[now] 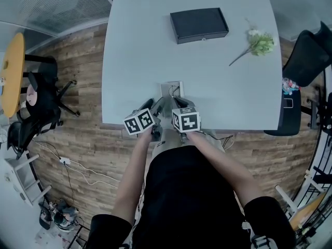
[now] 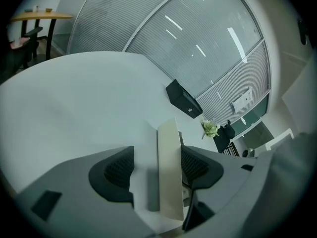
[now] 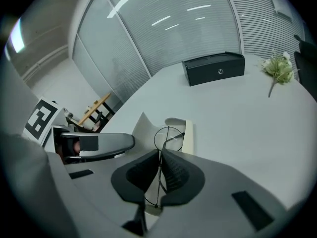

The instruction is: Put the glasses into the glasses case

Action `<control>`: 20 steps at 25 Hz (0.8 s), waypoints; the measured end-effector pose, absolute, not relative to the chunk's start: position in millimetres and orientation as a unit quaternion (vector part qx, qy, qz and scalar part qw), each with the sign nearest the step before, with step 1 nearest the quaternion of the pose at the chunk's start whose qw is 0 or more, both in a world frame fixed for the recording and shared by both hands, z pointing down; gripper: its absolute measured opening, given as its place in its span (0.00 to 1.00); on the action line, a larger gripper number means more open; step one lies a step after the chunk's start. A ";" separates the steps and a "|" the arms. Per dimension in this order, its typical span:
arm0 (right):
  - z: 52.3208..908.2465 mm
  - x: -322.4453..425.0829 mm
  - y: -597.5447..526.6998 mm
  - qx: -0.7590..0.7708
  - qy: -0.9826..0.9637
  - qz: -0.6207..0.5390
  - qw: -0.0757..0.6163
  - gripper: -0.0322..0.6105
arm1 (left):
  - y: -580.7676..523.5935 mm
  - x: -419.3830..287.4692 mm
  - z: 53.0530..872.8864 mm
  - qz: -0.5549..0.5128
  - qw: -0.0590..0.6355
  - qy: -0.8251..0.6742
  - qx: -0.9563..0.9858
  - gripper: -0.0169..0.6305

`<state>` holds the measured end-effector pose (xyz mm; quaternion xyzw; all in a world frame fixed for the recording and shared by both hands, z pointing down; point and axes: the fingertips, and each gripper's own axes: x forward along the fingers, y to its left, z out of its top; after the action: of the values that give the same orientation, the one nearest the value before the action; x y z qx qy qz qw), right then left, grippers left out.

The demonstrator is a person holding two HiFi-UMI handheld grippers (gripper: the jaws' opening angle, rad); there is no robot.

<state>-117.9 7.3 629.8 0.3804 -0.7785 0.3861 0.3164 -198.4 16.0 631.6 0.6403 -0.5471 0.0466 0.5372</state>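
Note:
A small pale glasses case (image 1: 171,88) lies open near the table's front edge. My left gripper (image 1: 157,106) is shut on its upright beige lid (image 2: 168,152), which stands between the two pads. My right gripper (image 1: 179,102) is shut on thin wire-rimmed glasses (image 3: 168,139), pinching the frame edge-on. One round lens hangs just above the open case (image 3: 187,135). In the right gripper view, a finger of the left gripper (image 3: 99,143) shows at the left, beside the case.
A closed black box (image 1: 199,25) sits at the far side of the pale table (image 1: 135,61). A sprig of white-green flowers (image 1: 259,43) lies at the far right. Chairs stand by the table's right edge and on the wooden floor to the left.

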 end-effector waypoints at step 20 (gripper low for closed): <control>627.9 -130.7 17.7 0.331 -0.800 0.390 0.314 0.09 | 15.2 -193.7 634.0 0.037 0.543 -0.537 0.644 0.49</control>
<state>-130.7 17.7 627.9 0.3308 -0.7995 0.3905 0.3145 -193.7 15.2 634.0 0.6441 -0.5371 0.0365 0.5434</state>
